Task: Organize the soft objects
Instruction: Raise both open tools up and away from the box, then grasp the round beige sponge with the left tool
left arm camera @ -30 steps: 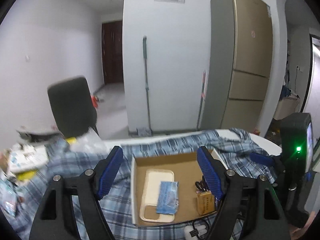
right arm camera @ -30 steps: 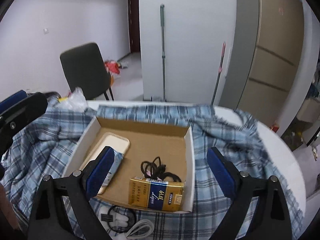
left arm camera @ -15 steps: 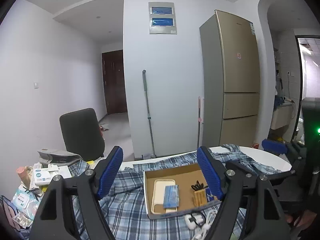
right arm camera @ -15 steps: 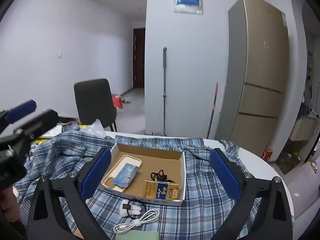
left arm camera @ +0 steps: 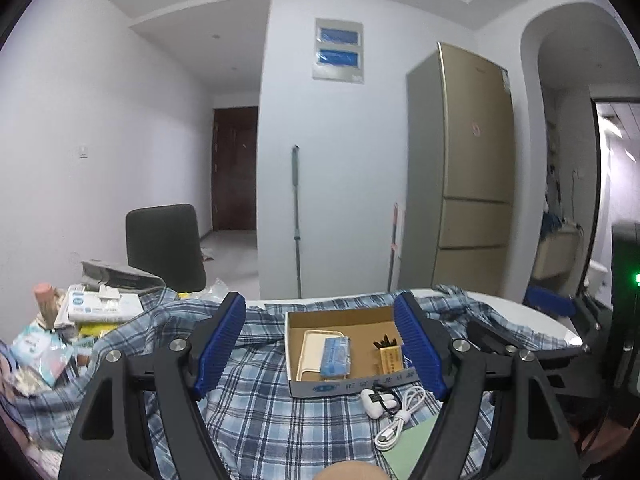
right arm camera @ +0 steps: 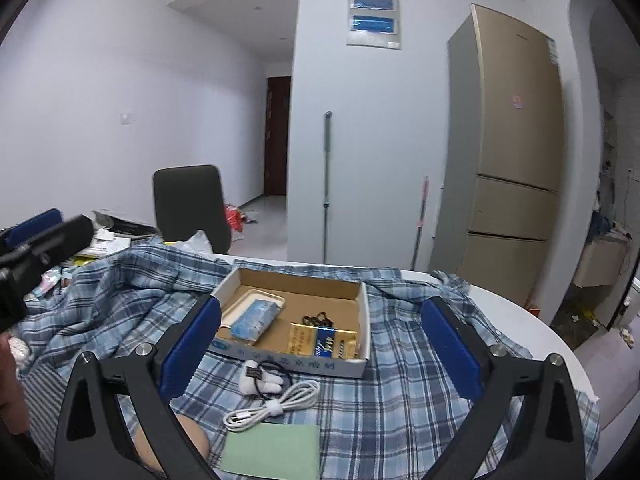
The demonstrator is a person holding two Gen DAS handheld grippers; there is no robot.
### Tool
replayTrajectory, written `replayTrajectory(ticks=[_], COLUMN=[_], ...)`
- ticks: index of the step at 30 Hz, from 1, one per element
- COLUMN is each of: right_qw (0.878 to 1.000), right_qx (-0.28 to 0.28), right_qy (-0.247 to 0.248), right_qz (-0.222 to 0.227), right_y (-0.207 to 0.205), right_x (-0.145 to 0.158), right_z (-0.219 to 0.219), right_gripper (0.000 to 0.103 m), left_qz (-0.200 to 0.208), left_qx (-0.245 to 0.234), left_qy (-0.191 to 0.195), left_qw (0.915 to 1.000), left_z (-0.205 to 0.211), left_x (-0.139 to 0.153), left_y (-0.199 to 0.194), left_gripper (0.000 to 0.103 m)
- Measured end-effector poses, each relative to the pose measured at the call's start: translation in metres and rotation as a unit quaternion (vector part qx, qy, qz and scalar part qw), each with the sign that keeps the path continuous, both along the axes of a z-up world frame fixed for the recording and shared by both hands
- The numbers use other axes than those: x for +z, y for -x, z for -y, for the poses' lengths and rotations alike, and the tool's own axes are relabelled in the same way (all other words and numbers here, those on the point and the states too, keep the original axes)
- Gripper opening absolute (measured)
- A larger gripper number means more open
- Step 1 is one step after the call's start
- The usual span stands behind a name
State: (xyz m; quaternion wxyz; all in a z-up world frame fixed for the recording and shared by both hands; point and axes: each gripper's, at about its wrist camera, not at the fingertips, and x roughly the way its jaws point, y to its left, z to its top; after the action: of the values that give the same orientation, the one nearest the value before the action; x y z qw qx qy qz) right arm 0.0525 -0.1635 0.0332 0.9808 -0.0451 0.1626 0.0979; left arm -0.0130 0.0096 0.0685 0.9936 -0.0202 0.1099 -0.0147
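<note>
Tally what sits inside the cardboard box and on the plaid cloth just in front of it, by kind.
In the cardboard box:
Phone case: 1
Blue tissue pack: 1
Black hair ties bundle: 1
Gold carton: 1
On the plaid cloth:
White charger plug: 1
White cable: 1
Green card: 1
Total: 7

L gripper (left arm camera: 320, 346) held level above the table, jaws wide apart, nothing btwn the blue pads (left arm camera: 219, 346). R gripper (right arm camera: 320, 344) same: jaws spread wide, empty, angled slightly down. Each gripper shows at the edge of the other's view.
</note>
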Motion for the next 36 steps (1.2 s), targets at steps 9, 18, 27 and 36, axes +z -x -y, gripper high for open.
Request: replayTrajectory(ticks=[9, 18, 27, 36], right_qw=[0.999, 0.999, 0.999, 0.999], right_qx=[-0.038, -0.037, -0.035, -0.031], right_qy=[0.009, 0.008, -0.011, -0.008], right_qz=[0.009, -0.011, -0.019, -0.027], right_y=[-0.005, -0.008, -0.009, -0.011], right_x=[-0.037, -0.049, -0.048, -0.048], right_z=[0.009, 0.011, 0.018, 0.015], right_gripper=[0.102, 0.102, 0.103, 0.103], left_qz=[-0.001, -0.033, -0.095, -0.242], left_qx=[0.013, 0.007, -0.029, -0.123], left_qy=[-0.024, -0.035, -0.018, -0.025], left_qw=[0.9996, 0.9988, 0.9949, 0.9621], left_z=[0.002, 0.007, 0.002, 0.011], left_x=[-0.050, -0.077, -0.077, -0.108], left_y=[-0.003, -0.017, -0.027, -0.048], left_gripper=[0.098, 0.103, 0.103, 0.100])
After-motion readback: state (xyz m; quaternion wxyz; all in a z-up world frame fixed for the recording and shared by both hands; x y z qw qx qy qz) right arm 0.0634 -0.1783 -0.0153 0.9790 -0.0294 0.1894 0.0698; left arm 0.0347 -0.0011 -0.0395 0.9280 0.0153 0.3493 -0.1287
